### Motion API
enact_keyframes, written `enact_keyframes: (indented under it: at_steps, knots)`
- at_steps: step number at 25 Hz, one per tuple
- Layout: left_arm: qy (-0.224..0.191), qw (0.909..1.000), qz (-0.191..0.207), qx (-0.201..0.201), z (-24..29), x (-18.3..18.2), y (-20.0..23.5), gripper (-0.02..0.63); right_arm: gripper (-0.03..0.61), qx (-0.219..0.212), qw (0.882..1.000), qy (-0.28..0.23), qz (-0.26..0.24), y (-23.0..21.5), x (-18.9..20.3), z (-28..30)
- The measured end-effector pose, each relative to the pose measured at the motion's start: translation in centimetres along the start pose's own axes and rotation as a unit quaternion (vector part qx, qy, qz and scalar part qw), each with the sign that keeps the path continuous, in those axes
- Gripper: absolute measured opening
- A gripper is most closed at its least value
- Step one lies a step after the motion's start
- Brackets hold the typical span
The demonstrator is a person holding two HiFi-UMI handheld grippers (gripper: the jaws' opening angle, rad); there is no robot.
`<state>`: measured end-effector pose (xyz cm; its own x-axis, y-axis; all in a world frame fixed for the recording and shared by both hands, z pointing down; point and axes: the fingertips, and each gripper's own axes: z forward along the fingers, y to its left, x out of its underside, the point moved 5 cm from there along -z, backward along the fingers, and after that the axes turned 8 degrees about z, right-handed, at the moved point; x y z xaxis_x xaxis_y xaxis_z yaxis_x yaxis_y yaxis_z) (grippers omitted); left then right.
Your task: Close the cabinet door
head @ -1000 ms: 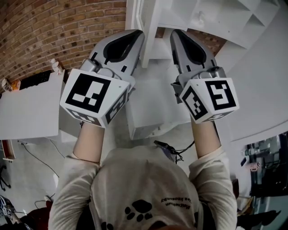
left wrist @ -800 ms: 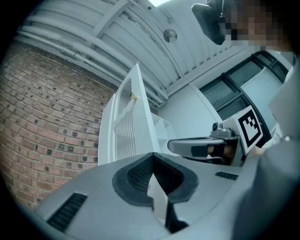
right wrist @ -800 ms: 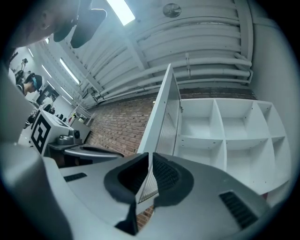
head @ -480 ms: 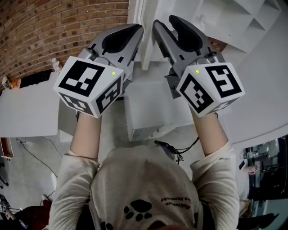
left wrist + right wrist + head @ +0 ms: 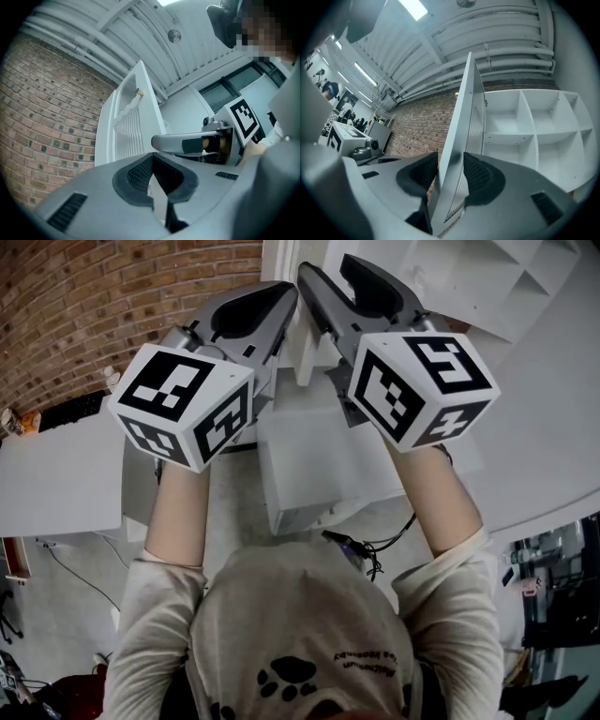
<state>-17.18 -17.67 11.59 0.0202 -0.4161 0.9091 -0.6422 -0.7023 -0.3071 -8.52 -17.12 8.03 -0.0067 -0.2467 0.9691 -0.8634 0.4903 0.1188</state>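
My right gripper [image 5: 449, 172] straddles cabinet door [image 5: 461, 112] free edge; jaws opening, pads off it. Edge upright, open shelves [image 5: 520, 126] to its right. Left gripper [image 5: 152, 161] pinched empty on door's far side, likely the pusher.

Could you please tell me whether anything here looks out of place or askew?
The white cabinet door stands open, its edge between the opening jaws of the right gripper, leaving the shelves exposed. Nothing else looks odd.
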Motion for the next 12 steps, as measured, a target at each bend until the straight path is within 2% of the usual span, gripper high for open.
enact_keyframes:
  at_steps: [12]
  knots:
    - [-0.008,0.9995,-0.006,0.031,1.2,0.7,-0.4,0.008,0.167,0.027,1.0,0.001,0.004,-0.1,0.2,0.8]
